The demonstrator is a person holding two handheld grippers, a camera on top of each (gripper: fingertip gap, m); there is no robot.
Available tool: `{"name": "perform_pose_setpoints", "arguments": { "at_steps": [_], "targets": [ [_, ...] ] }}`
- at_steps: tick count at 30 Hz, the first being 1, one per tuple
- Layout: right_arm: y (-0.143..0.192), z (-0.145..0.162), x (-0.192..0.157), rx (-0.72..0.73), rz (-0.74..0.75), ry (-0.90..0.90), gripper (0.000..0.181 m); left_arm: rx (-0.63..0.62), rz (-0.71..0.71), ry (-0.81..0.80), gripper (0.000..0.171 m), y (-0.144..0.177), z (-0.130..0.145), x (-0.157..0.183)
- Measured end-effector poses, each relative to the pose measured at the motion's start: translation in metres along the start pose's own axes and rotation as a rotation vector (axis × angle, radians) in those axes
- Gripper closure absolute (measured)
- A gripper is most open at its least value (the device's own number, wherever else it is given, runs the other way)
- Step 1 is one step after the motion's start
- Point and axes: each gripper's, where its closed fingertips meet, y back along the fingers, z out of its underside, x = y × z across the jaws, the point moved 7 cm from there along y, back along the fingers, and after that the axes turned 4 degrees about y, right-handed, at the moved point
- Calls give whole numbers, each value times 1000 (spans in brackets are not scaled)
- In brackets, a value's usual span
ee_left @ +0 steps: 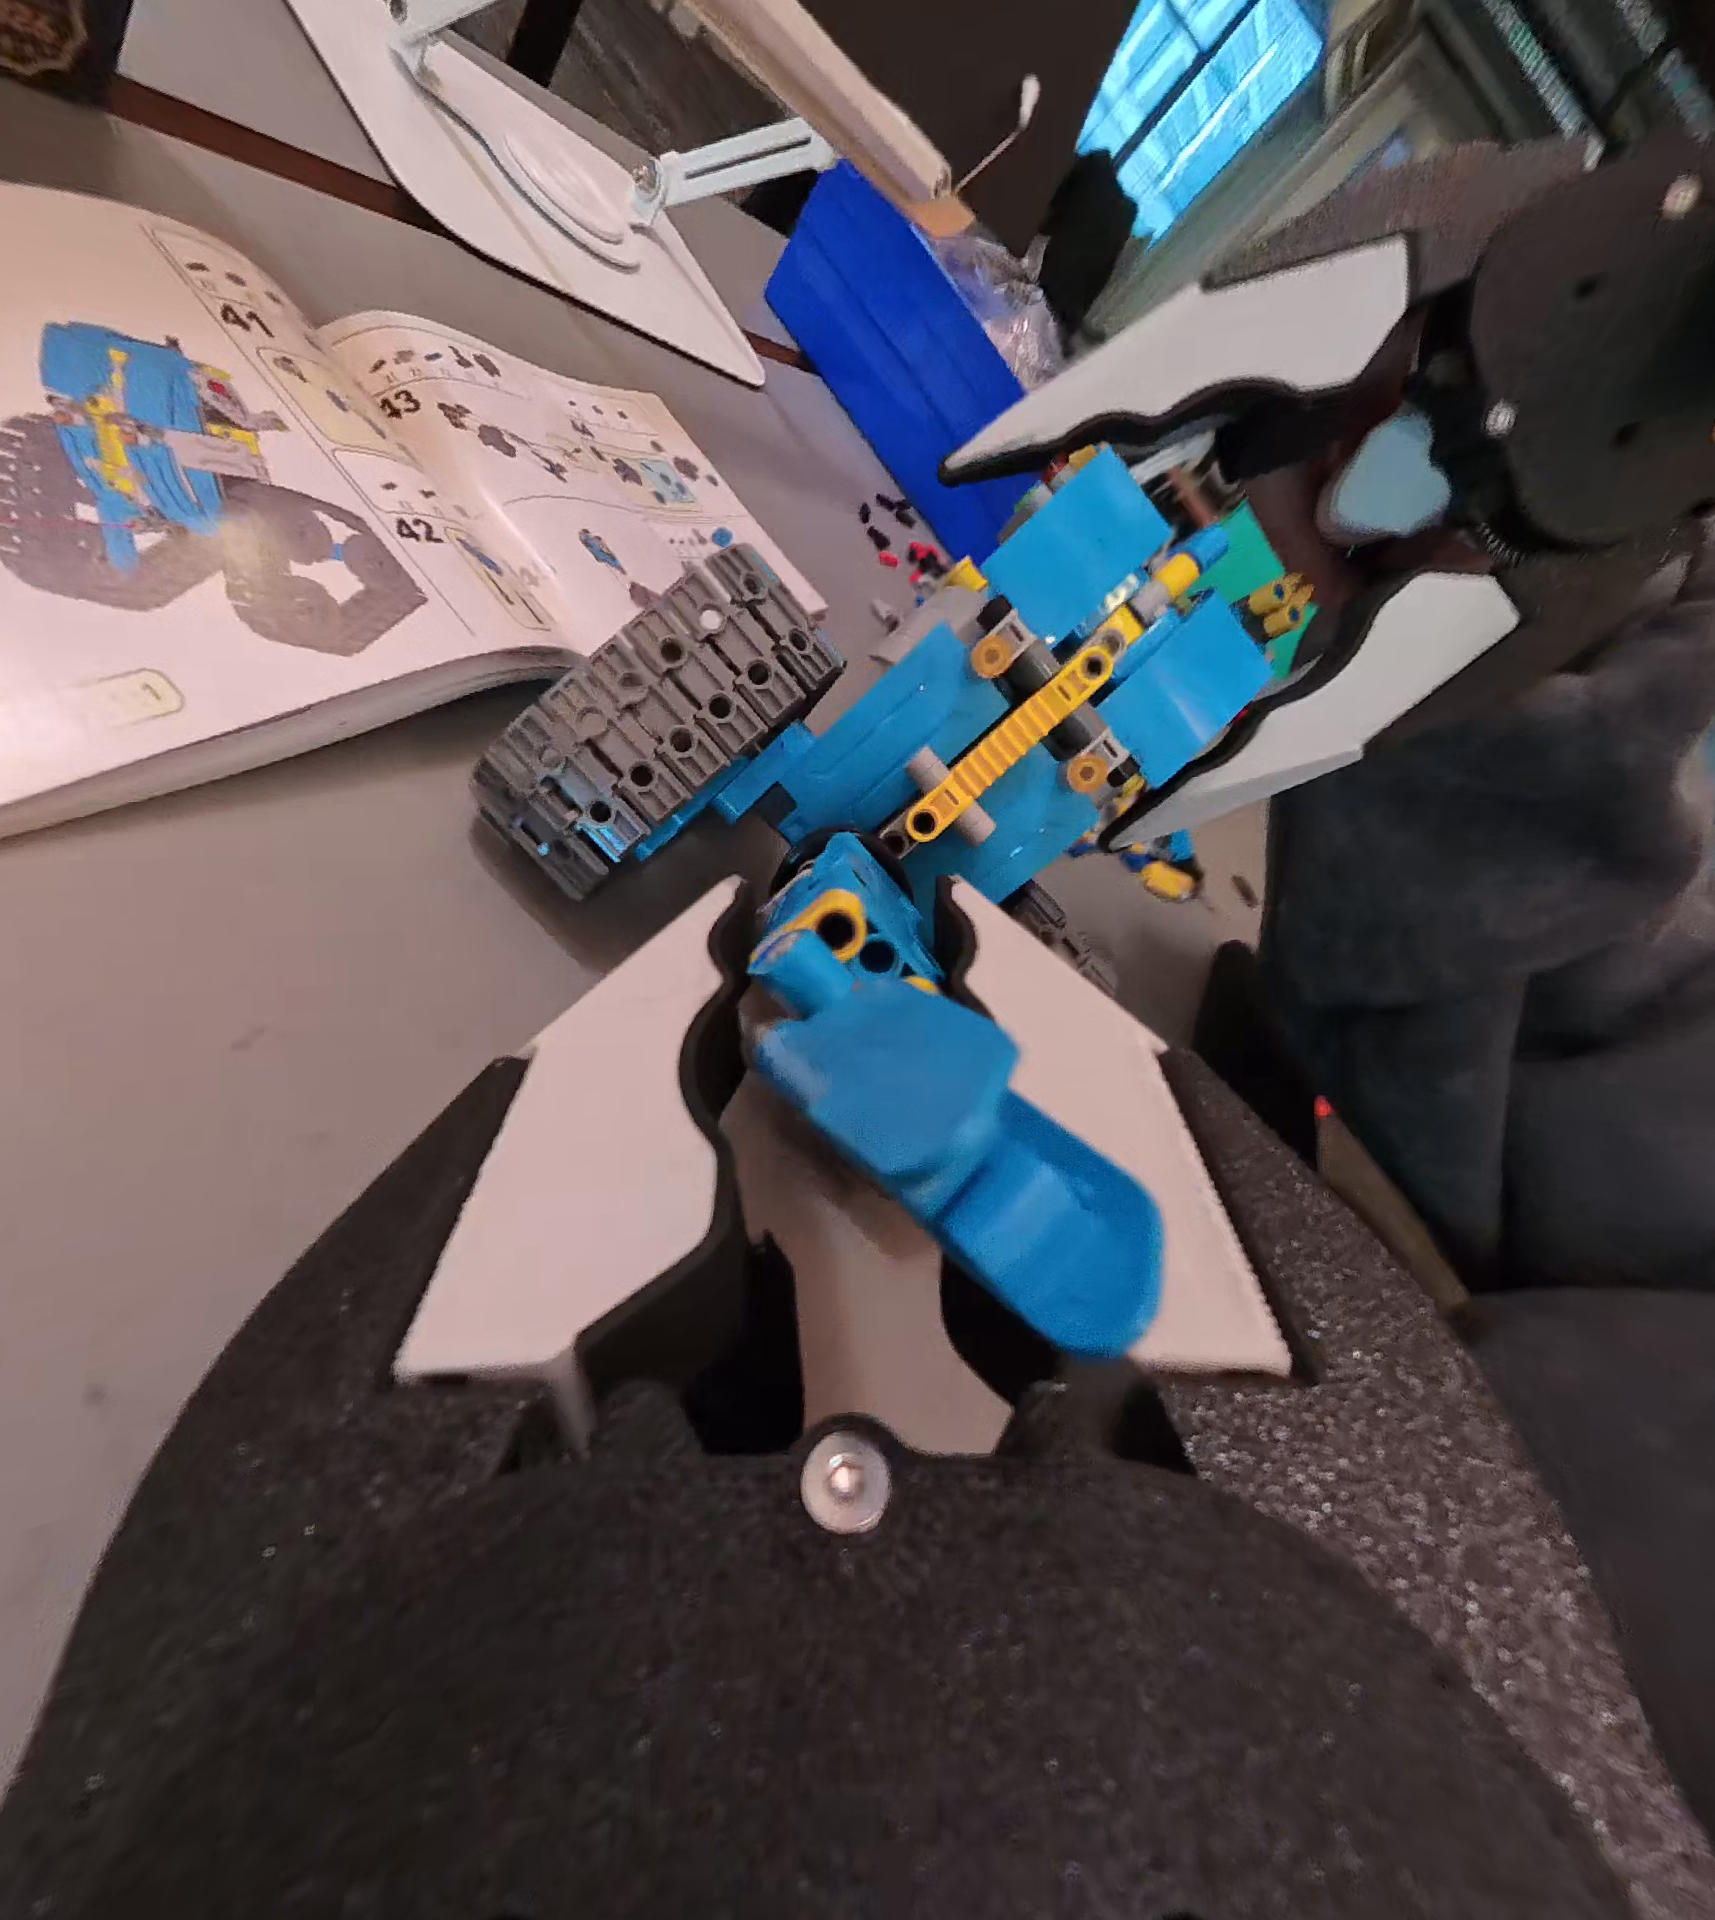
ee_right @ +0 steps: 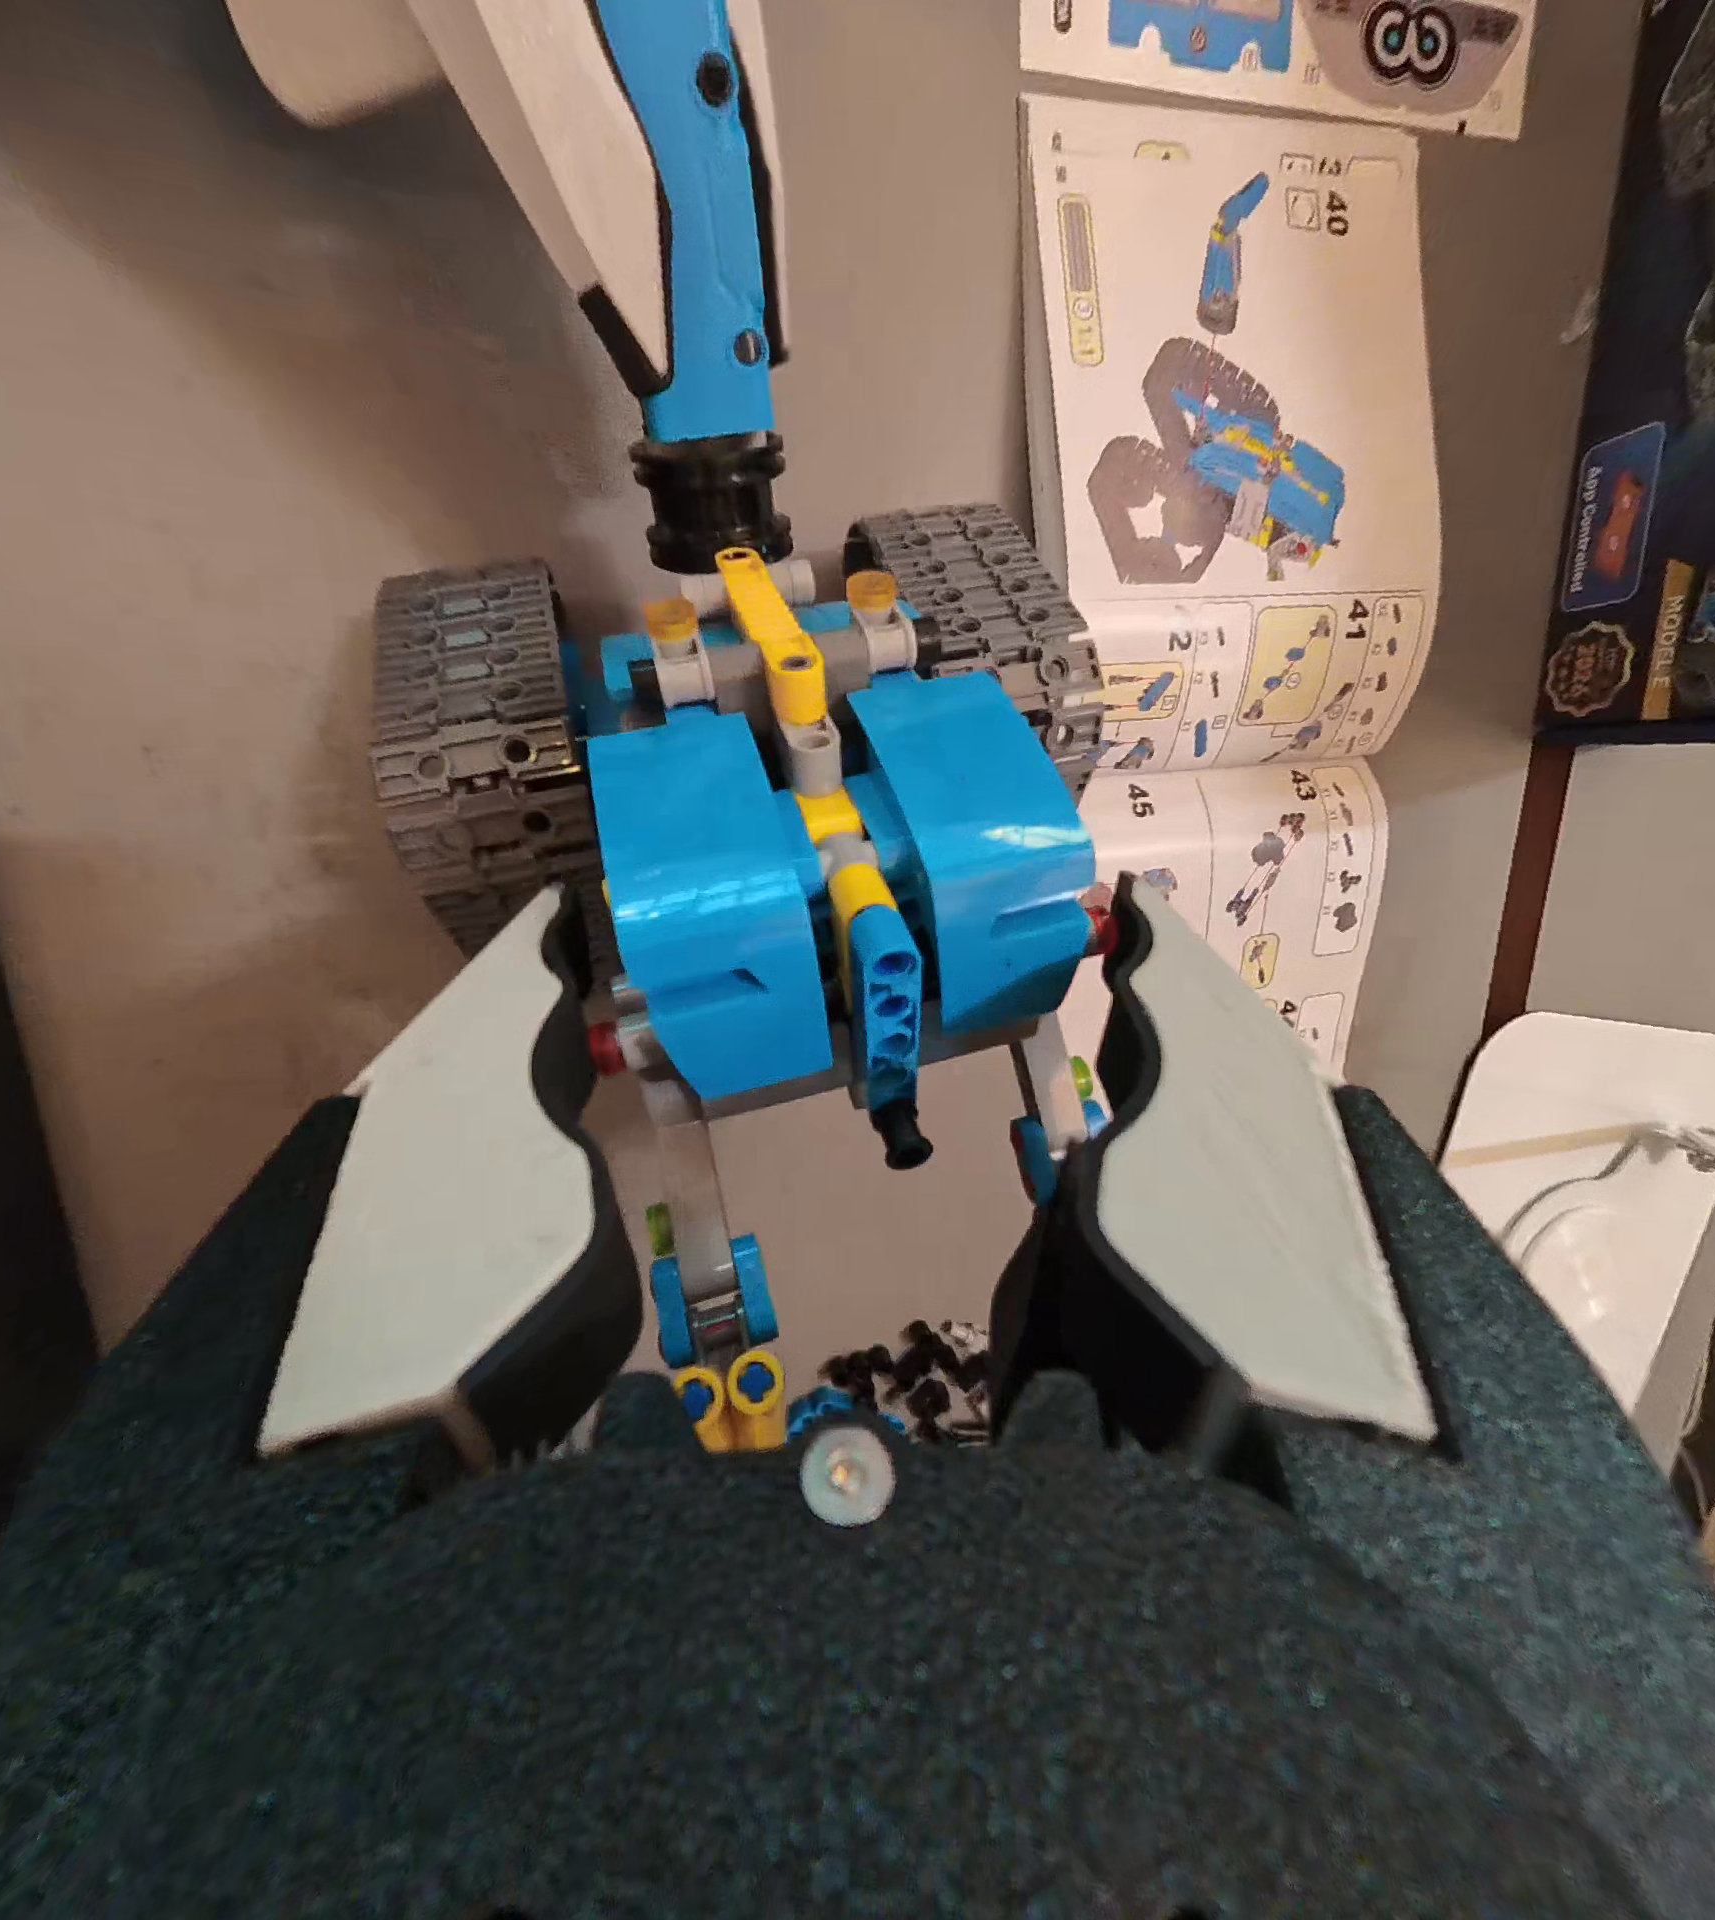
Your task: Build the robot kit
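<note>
Blue plastic arm piece [ee_left: 936, 1101] sits clamped between the left gripper [ee_left: 837, 935] fingers, its black collar [ee_right: 718, 499] touching the tracked model [ee_right: 811, 831] at the yellow beam [ee_right: 770, 644]; the right gripper [ee_right: 842, 935] fingers pinch the model's blue body; an open instruction booklet [ee_right: 1237, 416] lies just beside the model.

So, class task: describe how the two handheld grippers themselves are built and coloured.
Each gripper, left and right, has a rough black foam-like body, a silver screw at its centre, and two pale grey wedge-shaped fingers with wavy black inner pads. No cables show.
</note>
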Motion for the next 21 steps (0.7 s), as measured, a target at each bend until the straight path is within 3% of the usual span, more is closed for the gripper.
{"name": "perform_pose_setpoints", "arguments": {
  "at_steps": [3, 7, 16, 21],
  "targets": [
    [0, -8, -4, -12, -9, 37, 82, -28, -82, -107, 139, 10, -1, 11],
    [1, -37, -12, -10, -17, 58, 83, 2, -107, -71, 139, 47, -1, 16],
    [-30, -182, -41, 28, -32, 194, 82, 105, -285, -21, 139, 196, 23, -1],
    [-68, -233, -58, -21, -42, 228, 82, 139, -341, 29, 139, 245, 42, -26]
  ]
}}
